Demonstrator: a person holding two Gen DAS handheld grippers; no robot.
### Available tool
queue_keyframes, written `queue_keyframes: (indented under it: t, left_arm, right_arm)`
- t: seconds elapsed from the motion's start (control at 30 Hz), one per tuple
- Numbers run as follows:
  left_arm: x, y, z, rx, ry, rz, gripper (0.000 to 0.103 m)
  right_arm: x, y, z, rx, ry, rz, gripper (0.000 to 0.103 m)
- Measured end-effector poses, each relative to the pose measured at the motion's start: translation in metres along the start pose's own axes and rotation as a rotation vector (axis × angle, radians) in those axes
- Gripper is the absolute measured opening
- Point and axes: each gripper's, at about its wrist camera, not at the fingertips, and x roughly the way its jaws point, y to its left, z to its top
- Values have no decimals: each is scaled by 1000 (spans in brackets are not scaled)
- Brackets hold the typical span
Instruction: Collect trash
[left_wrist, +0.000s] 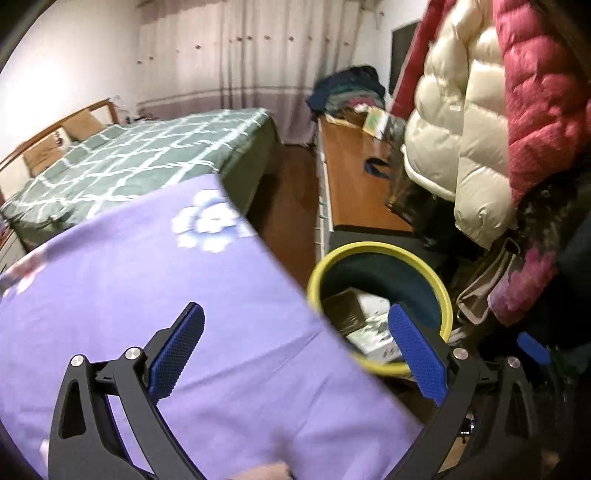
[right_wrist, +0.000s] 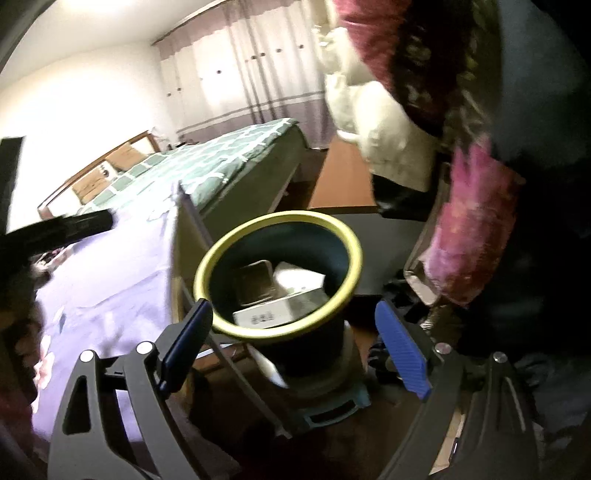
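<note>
Here, the yellow-rimmed bin (right_wrist: 277, 273) is seen beside the purple-covered table (left_wrist: 147, 295), boxes (right_wrist: 280, 306) already dropped inside. Both the left gripper (left_wrist: 295, 354) and right gripper (right_wrist: 295, 347) are held spread and empty above it, apparently for the next pickup.

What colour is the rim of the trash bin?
Yellow, on a round dark blue trash bin; its yellow rim shows best in the right wrist view.

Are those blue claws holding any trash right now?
No. Both the left gripper and right gripper are open and empty; boxes already lie in the yellow-rimmed bin.
</note>
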Motion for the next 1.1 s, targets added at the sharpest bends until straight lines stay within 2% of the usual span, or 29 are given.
queue_keyframes:
  t: [0.07,0.27,0.33,0.47,0.63,0.83,1.1]
  left_arm:
    - [-23,18,-10,-20,-11,20,98]
    - [-114,68,-58,-58,-136,204,98]
    - [-142,83,-74,-89,-168,244,98]
    - [-194,111,-108,-170,-224,283,98]
    - [-239,133,-143,-250,-289,325,98]
    - [-261,148,-164,-288,-310,379,98]
    - [-248,142,-154,-293,-292,384,98]
  right_arm:
    - [-5,11,1,-21,-7,14,85]
    - [-25,52,3,-105,-47,58,85]
    - [-34,65,2,-131,-62,76,86]
    - [-47,87,-3,-168,-79,108,86]
    - [-62,108,-11,-223,-90,124,89]
    - [-65,115,-12,-222,-95,139,90]
    - [-64,111,-10,-212,-96,138,90]
